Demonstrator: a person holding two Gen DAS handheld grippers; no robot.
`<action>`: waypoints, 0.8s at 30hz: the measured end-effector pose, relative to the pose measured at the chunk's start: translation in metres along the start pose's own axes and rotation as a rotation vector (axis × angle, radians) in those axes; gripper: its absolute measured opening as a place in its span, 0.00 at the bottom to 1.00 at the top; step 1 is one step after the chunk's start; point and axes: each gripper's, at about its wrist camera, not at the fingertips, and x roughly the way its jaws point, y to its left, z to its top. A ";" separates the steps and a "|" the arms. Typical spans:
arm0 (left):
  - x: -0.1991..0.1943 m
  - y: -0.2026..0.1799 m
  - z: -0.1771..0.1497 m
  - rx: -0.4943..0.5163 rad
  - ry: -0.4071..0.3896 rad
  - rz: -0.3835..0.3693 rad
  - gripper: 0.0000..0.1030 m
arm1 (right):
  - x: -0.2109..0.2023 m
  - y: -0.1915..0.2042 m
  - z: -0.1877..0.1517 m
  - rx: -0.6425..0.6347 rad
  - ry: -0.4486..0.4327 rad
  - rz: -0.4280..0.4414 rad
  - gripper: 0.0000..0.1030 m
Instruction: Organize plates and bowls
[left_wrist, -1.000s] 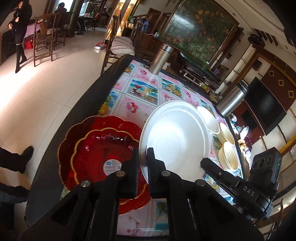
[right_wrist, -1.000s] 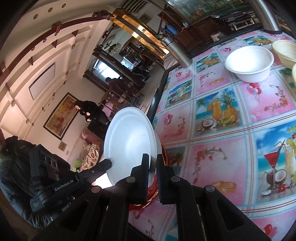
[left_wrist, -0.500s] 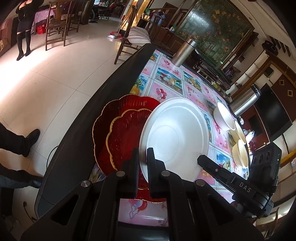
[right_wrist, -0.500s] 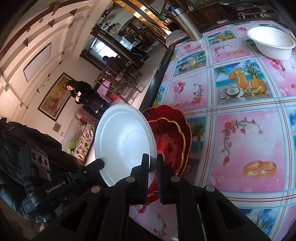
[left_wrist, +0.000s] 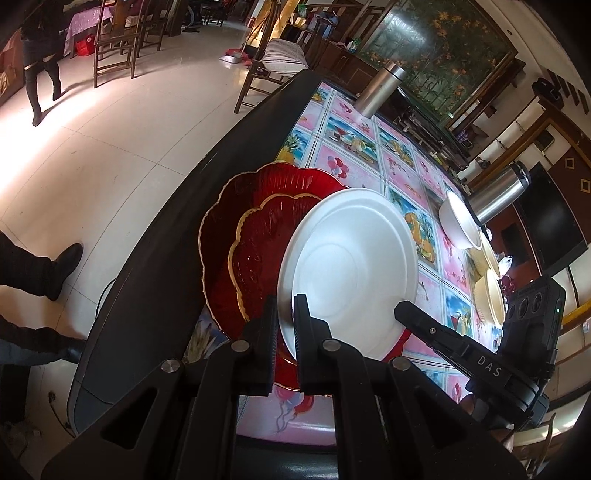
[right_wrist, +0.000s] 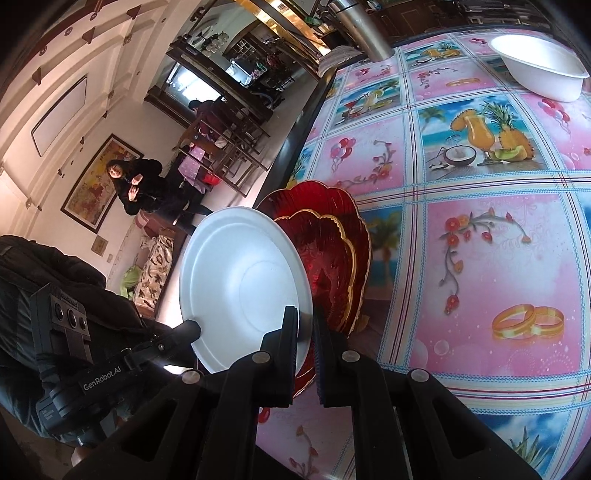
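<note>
While the white plate (left_wrist: 351, 266) is carried by its rim over the stacked red plates (left_wrist: 255, 240), the chief hazard is judged to be slippage: a smooth, glossy rim is pinched at two points only, and any uneven lowering or early release on one side could tip it against the scalloped red edges, with chipping or sliding off the stack as the likely result.

Item: white plate, round, plain, broad flat rim with a shallow circular well; no pattern or damage is seen. It is held tilted, above and partly overlapping the red plates near the table's (left_wrist: 155, 295) dark edge; whether it already touches them cannot be told.

Grips: left gripper (left_wrist: 285, 314), jaws drawn narrow and clamped on the near rim; right gripper (right_wrist: 305, 325), jaws likewise narrow, clamped on the opposite rim.

Support: two red glass plates, gold-edged, the smaller nested in the larger, on the patterned tablecloth (right_wrist: 461, 240).

Elsewhere: a white bowl (right_wrist: 535, 70) is set well apart.
</note>
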 end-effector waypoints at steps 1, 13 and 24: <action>0.001 0.000 0.000 0.003 0.004 0.005 0.07 | 0.000 0.001 0.000 -0.003 -0.001 -0.001 0.08; 0.002 -0.004 -0.003 0.063 0.019 0.079 0.07 | 0.008 0.011 0.000 -0.061 -0.003 -0.052 0.08; -0.004 -0.018 -0.003 0.187 -0.007 0.215 0.16 | 0.011 0.020 -0.001 -0.139 -0.025 -0.125 0.11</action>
